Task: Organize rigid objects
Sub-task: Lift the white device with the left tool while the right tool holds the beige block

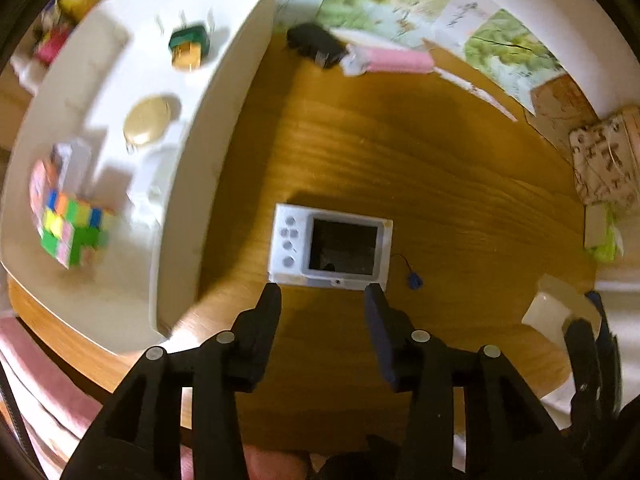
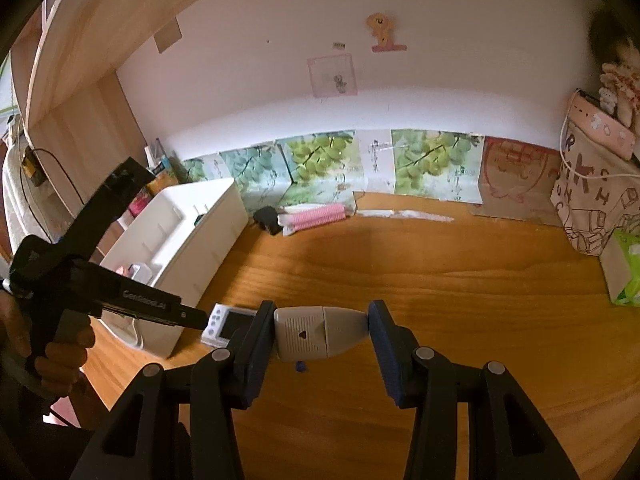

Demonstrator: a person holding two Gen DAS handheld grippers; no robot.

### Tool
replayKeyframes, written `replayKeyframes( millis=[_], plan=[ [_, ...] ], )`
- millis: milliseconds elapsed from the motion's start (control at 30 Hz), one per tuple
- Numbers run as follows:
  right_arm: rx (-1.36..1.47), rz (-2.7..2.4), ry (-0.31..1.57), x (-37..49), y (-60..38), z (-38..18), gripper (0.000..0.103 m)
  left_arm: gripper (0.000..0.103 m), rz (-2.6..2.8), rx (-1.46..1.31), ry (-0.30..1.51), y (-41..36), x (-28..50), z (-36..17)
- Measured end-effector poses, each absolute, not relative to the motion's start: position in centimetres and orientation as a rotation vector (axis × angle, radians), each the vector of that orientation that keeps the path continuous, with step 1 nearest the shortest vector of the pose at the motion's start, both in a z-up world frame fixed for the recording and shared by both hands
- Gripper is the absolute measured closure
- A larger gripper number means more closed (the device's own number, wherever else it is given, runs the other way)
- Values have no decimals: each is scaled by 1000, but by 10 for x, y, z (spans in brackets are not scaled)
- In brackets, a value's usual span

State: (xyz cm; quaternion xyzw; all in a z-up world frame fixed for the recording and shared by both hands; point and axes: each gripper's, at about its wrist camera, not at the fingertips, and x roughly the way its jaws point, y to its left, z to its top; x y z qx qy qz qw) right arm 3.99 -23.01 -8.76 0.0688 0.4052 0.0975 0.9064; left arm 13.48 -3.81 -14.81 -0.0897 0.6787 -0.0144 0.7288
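A white device with a dark screen and buttons [image 1: 330, 246] lies flat on the wooden desk, just beyond my open, empty left gripper [image 1: 322, 294]; it also shows in the right wrist view [image 2: 226, 324]. My right gripper [image 2: 320, 330] is shut on a beige-white plastic gadget [image 2: 320, 332], held above the desk. A white organizer tray [image 1: 176, 168] on the left holds a colourful puzzle cube [image 1: 70, 224], a tan round disc [image 1: 146, 120] and a green-yellow block [image 1: 188, 44]. The tray also shows in the right wrist view [image 2: 212, 240].
A black adapter [image 1: 316, 44] and a pink roll [image 1: 394, 60] lie at the desk's back edge, under grape pictures on the wall [image 2: 320, 160]. A patterned bag [image 2: 596, 204] and a green tissue pack [image 2: 626, 272] stand at the right. A small blue piece [image 1: 414, 280] lies beside the device.
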Motion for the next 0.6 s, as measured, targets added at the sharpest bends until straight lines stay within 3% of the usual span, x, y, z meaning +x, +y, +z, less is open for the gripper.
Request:
replayKeyframes(
  millis=[200,367,600],
  plan=[
    [106,256,868,47,-245,-92,56,25,74,-368,1539,-38,134,-167],
    [67,302,892,56,-256,-98,56,19,155,-570,1556,-35,131,-181],
    [47,359,931,61,-265,-105,56,19,278,-763,1538,-28,127,-193]
  ],
)
